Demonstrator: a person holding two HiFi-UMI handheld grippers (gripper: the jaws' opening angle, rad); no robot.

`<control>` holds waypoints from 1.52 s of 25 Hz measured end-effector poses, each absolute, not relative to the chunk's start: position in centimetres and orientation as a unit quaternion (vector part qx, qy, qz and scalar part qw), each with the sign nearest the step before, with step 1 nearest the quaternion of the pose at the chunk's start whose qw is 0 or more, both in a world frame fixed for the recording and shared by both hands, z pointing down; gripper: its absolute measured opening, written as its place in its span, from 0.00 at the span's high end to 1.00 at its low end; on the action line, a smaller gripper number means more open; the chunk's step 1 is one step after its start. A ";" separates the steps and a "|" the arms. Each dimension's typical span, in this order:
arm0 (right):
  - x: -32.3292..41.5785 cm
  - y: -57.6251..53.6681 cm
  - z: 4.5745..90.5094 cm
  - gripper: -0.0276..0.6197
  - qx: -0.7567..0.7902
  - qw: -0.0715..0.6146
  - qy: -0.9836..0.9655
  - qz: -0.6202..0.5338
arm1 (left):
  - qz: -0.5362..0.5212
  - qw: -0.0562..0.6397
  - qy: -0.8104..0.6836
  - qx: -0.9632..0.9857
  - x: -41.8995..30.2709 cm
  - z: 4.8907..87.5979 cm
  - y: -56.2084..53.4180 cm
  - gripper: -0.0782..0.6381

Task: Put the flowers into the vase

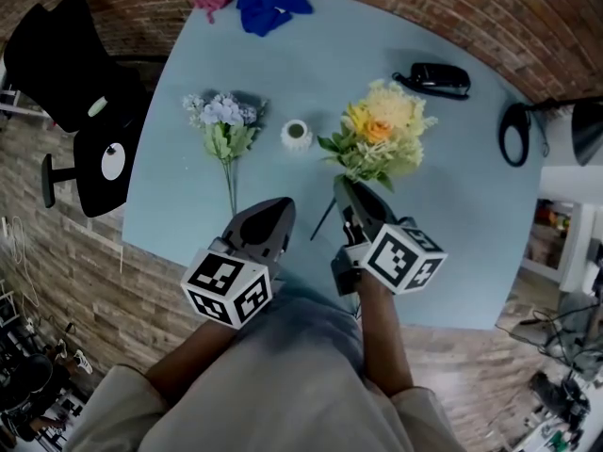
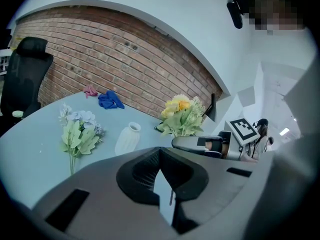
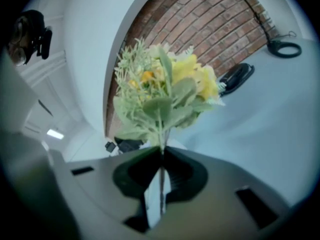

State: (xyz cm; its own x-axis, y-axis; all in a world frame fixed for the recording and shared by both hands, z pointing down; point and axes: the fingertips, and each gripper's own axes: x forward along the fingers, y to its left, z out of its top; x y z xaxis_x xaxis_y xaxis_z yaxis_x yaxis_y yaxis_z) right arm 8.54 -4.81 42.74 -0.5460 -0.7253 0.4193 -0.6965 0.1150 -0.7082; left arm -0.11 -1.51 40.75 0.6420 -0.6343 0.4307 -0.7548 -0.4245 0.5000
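Observation:
My right gripper [image 1: 345,188] is shut on the stem of a yellow flower bunch [image 1: 382,139], which it holds lifted above the blue table [image 1: 471,215]. In the right gripper view the yellow flower bunch [image 3: 165,96] rises from the closed jaws [image 3: 161,151], its stem running down between them. A small white vase [image 1: 297,135] stands upright mid-table, just left of that bunch. A pale purple flower bunch [image 1: 223,125] lies flat on the table, left of the vase. My left gripper [image 1: 281,205] hovers near the table's front edge, shut and empty. The left gripper view shows the white vase [image 2: 128,139] and the purple bunch [image 2: 77,131].
Blue cloth [image 1: 271,3] and a pink item [image 1: 213,0] lie at the table's far edge. A black stapler-like object [image 1: 435,78] sits at the far right. A black office chair [image 1: 80,92] stands left of the table. A brick wall [image 2: 115,59] lies beyond it.

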 end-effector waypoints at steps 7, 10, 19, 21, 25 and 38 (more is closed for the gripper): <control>7.2 -6.5 40.4 0.89 -0.466 0.016 0.772 -0.432 | 0.085 0.346 -0.415 0.837 -0.5 40.5 -1.5 0.86; 6.5 -7.2 39.4 0.89 -0.461 0.015 0.784 -0.416 | 0.083 0.348 -0.416 0.836 -0.9 40.5 -1.6 0.86; 5.5 -9.3 36.5 0.89 -0.451 0.028 0.807 -0.381 | 0.081 0.353 -0.418 0.833 -1.6 40.7 -1.7 0.86; 5.2 -9.7 36.0 0.89 -0.449 0.029 0.811 -0.374 | 0.082 0.355 -0.416 0.833 -1.7 40.8 -1.6 0.86; 4.8 -10.6 34.9 0.89 -0.443 0.035 0.819 -0.361 | 0.084 0.355 -0.416 0.833 -1.8 40.9 -1.7 0.86; 3.1 -14.7 31.5 0.89 -0.434 0.050 0.846 -0.306 | 0.086 0.353 -0.418 0.832 -3.0 40.8 -2.5 0.86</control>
